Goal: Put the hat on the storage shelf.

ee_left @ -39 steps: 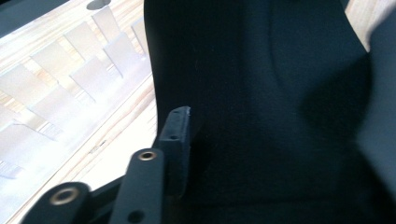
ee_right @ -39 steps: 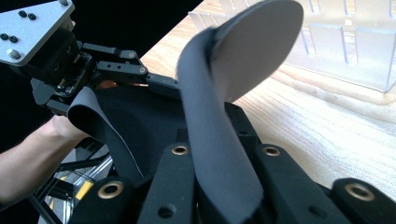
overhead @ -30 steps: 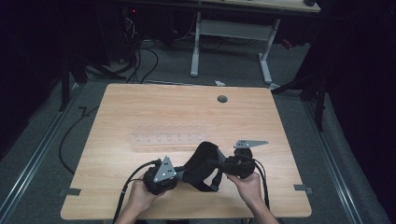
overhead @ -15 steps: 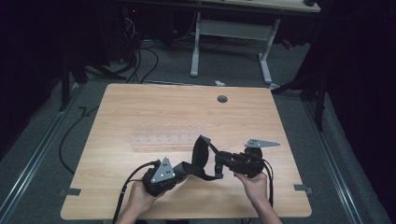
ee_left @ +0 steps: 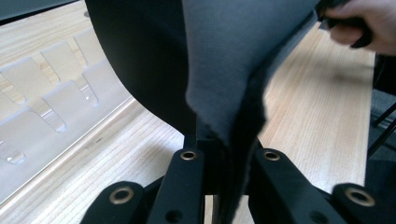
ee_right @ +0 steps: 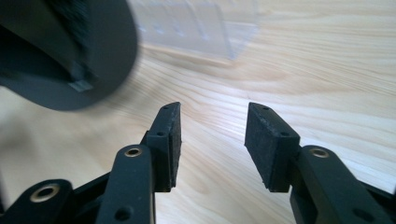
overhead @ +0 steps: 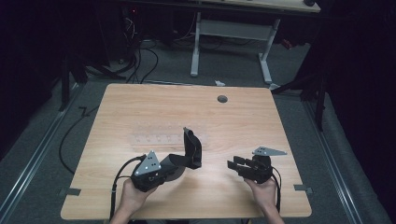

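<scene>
The dark fabric piece point(overhead: 190, 150) looks light and limp but with enough body to stand up in a curl from the one clamped edge, so a second hold is best taken at its free upper edge, not mid-sheet. It is black to charcoal with a fine matte weave and a slightly frayed edge, rising above the wooden table point(overhead: 243, 121) just in front of a clear plastic rack point(overhead: 156, 138). The left gripper point(overhead: 175, 161) is clamped on its lower edge; the right gripper point(overhead: 232, 164), well apart, has just been opening and holds nothing
</scene>
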Demonstrator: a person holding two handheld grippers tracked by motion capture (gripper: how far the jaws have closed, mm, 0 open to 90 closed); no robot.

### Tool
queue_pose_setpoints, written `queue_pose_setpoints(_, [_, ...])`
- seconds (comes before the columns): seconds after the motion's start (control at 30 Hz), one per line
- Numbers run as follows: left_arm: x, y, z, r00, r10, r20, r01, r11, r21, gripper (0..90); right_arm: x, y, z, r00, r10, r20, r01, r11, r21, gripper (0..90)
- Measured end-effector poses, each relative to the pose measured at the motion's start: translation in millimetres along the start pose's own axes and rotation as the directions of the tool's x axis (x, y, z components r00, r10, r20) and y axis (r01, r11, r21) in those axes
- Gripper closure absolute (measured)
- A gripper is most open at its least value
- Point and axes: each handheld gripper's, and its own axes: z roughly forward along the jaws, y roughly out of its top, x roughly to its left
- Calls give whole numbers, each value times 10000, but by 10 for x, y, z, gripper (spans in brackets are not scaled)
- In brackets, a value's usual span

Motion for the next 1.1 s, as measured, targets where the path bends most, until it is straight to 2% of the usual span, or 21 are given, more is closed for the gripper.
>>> queue_pose_setpoints(0.13, [20, 56, -53, 9996, -270, 107, 272, 9994, -207, 861, -67, -80, 56, 9958, -193, 897, 163, 9993, 333, 530])
queue_pose_setpoints(0.23, [47, 102, -98, 9985, -538, 135, 543, 9977, -417, 861, -130, -137, 103, 9884, -317, 1486, 246, 9985, 490, 508])
queue_pose_setpoints(0.3, [70, 126, -129, 9983, -576, 96, 580, 9969, -525, 861, -177, -171, 134, 9824, -389, 1828, 289, 9980, 571, 492])
queue_pose_setpoints(0.43, [108, 169, -182, 9971, -760, 24, 759, 9938, -813, 861, -238, -230, 176, 9618, -591, 2671, 427, 9969, 668, 472])
queue_pose_setpoints(0.53, [126, 184, -201, 9972, -748, -52, 741, 9935, -867, 861, -267, -265, 186, 9378, -825, 3374, 664, 9961, 588, 471])
queue_pose_setpoints(0.57, [142, 200, -215, 9966, -808, -141, 790, 9921, -973, 861, -283, -276, 189, 9344, -801, 3471, 642, 9963, 571, 471])
queue_pose_setpoints(0.63, [155, 210, -224, 9964, -824, -203, 799, 9916, -1017, 861, -300, -277, 193, 9337, -736, 3503, 540, 9964, 653, 470])
queue_pose_setpoints(0.67, [176, 227, -238, 9961, -834, -273, 800, 9909, -1086, 861, -318, -274, 190, 9294, -710, 3621, 480, 9962, 723, 465])
queue_pose_setpoints(0.8, [215, 265, -264, 9953, -902, -345, 853, 9888, -1227, 860, -316, -273, 196, 9244, -803, 3728, 531, 9952, 827, 452])
queue_pose_setpoints(0.9, [250, 328, -309, 9940, -960, -516, 878, 9859, -1424, 860, -283, -275, 218, 9127, -1111, 3932, 783, 9920, 986, 448])
queue_pose_setpoints(1.1, [309, 425, -410, 9914, -1083, -733, 939, 9796, -1775, 860, -279, -274, 221, 9153, -1096, 3877, 768, 9921, 991, 432])
